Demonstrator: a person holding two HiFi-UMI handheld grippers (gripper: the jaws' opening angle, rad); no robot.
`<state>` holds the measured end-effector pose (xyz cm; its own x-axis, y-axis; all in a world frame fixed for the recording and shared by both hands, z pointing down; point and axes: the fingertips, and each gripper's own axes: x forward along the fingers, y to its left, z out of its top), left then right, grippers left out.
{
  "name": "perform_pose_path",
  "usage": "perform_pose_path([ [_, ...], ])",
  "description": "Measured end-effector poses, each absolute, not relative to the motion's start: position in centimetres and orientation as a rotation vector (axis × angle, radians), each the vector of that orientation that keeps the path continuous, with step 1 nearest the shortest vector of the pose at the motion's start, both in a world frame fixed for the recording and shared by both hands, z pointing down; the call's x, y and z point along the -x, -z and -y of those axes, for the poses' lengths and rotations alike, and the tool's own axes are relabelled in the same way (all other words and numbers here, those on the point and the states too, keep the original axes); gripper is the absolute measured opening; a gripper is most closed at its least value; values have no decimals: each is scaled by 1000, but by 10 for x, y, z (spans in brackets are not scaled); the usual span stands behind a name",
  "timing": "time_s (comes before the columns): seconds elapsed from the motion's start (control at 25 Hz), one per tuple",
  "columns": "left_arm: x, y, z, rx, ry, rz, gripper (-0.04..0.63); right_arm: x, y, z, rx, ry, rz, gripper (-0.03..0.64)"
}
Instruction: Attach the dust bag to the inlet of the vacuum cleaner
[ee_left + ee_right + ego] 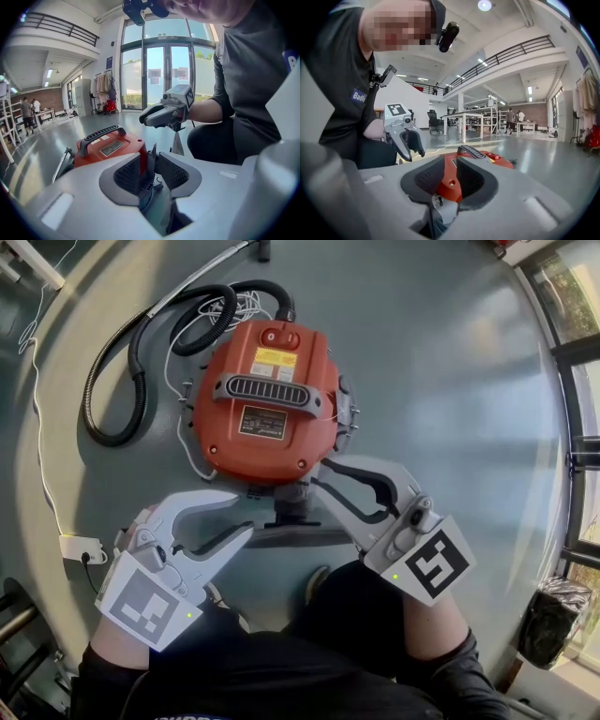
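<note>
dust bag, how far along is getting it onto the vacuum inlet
Done: nothing clearly; I can't tell whether the grey dust bag sits on the inlet. In hand: left gripper and right gripper flank it at the vacuum cleaner's front, jaws apart. Left: seating it.

The domed plastic vacuum cleaner (267, 409) is showing orange-red, with a black ribbed carry handle (272, 390), a yellow sticker (275, 359) above it and a black sticker (262, 421) below. The corrugated hose (131, 362) is lying black against the glossy grey-blue floor (450, 381), beside a thin white cable (37, 409). The left hand-held gripper (242, 514) and right hand-held gripper (321, 476) are showing pale grey, their pads (129, 173) dark grey with a fine grid texture. Each marker cube (145, 607) is showing white faces with black square patterns. The person is wearing black sleeves (450, 652).
</note>
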<state>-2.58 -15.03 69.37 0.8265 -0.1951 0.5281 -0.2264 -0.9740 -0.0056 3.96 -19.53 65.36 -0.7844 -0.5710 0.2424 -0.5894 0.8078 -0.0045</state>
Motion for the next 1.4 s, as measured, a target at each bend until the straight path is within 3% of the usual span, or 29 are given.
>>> perform_pose_path([
  [0.6,35,-647,157,-2883,-735,418,74,-11,-623,184,-896,-354,2710,51],
  [1.4,51,-407,104,-2796,-753,482,57,6,-412,116,-883,-467,2654,46],
])
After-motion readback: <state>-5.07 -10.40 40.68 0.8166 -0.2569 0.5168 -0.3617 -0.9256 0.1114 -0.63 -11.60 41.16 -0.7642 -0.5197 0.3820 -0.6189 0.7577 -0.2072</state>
